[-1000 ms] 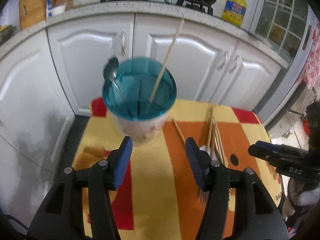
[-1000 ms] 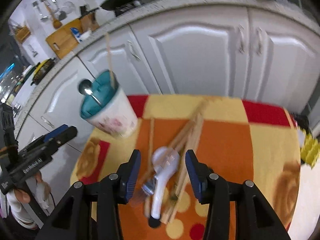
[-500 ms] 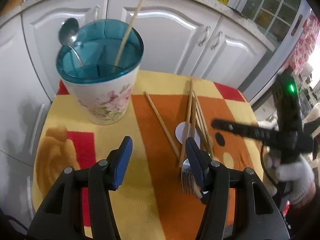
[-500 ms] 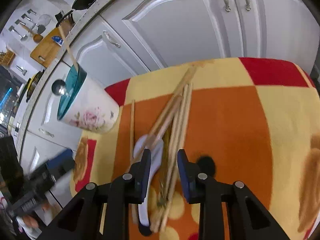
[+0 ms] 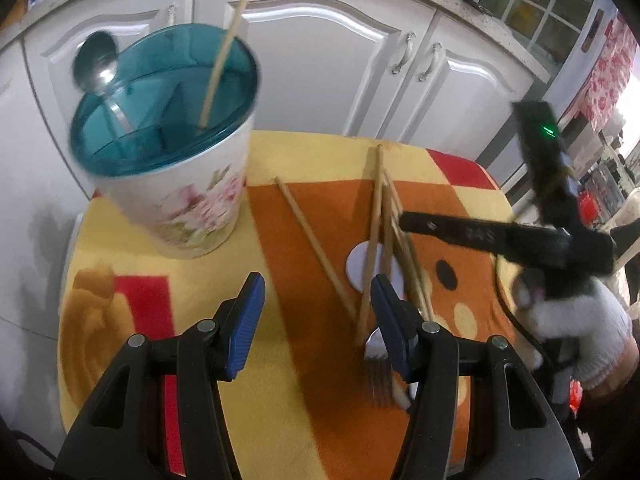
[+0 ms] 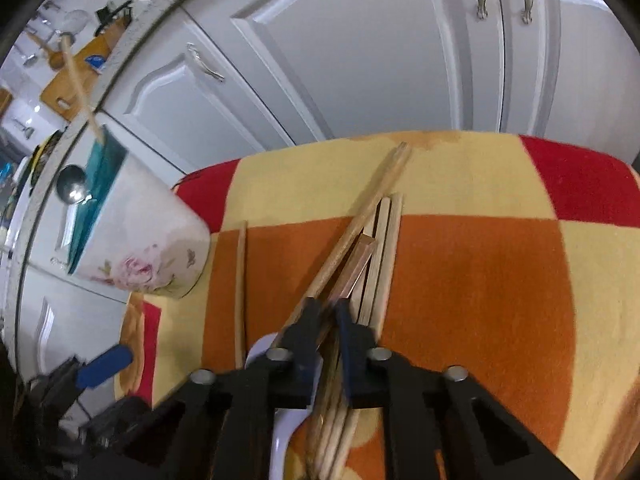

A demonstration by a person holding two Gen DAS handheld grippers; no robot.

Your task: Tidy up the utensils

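Chopsticks [image 6: 384, 240] lay in a bundle on the desk [image 6: 480, 280], off to the right of the flowered cup [image 6: 140, 248], long ends pointing away toward the cupboards. The right tool [image 6: 326, 312] was pinched tight on one brown stick. The left tool [image 5: 316, 304] stood wide and empty, nearer the cup.

2 close, downward wrist views share the tablecloth [image 5: 280, 360].
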